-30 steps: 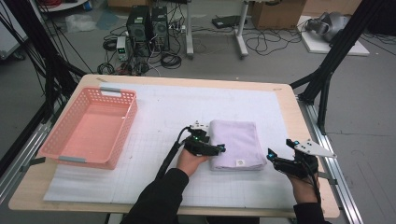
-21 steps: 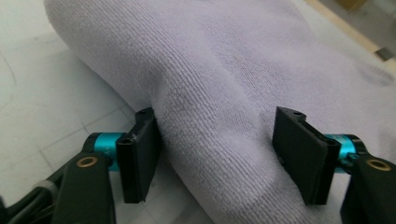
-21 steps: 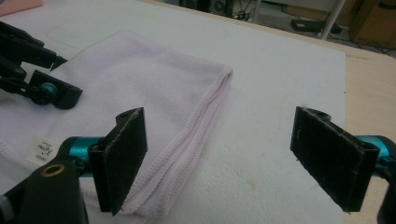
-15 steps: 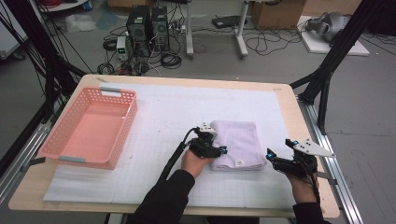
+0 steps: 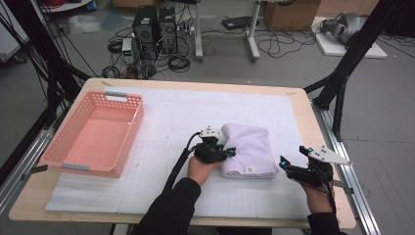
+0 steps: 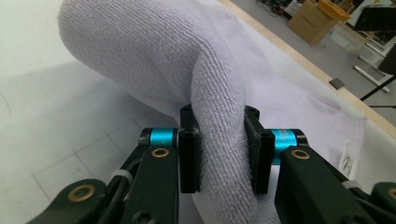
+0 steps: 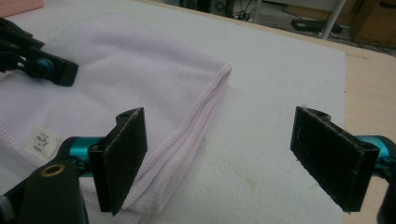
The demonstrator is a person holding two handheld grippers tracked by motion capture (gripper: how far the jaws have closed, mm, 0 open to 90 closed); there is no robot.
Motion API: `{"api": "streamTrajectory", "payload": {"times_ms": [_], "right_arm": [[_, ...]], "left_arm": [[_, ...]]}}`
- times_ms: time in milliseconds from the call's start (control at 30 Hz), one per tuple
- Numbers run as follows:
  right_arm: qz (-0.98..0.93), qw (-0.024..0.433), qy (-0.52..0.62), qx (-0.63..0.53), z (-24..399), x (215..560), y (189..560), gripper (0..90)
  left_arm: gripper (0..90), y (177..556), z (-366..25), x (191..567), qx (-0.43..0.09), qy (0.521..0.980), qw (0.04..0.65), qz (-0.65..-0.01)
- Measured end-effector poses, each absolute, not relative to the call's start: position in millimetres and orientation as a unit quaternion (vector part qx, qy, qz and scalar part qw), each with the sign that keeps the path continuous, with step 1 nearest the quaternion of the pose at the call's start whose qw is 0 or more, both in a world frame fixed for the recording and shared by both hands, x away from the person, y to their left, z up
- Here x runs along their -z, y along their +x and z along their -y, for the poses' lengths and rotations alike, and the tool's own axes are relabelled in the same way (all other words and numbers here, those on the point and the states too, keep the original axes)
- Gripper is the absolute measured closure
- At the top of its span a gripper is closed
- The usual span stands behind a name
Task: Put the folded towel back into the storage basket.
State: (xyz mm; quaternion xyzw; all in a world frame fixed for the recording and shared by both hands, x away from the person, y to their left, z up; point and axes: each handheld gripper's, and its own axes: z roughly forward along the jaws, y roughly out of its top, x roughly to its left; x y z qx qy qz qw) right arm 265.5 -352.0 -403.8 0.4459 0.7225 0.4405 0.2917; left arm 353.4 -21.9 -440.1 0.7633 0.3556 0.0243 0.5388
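Left gripper view reveals the left gripper point(image 6: 219, 158) closing, clamped on a fold of the lilac towel point(image 6: 154, 60) lying mid-table; the high view blurs that pinch. Right gripper point(image 7: 219, 158) gapes beside its hem.

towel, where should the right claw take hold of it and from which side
Best guess: the stitched hem on the folded towel's right edge, approached from the right, level with the table. In the right claw view the layers stack there, open jaws beside them. The left claw already pinches the opposite edge.
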Motion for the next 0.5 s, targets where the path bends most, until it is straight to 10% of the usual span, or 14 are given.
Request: {"api": "streamTrajectory", "payload": {"times_ms": [500], "right_arm": [[-0.73, 0.298, 0.437, -0.433, 349, 404, 266, 18.2]], "left_arm": [[71.2, 343, -36, 413, -0.104, 0.772, 0.567, -0.269]]}}
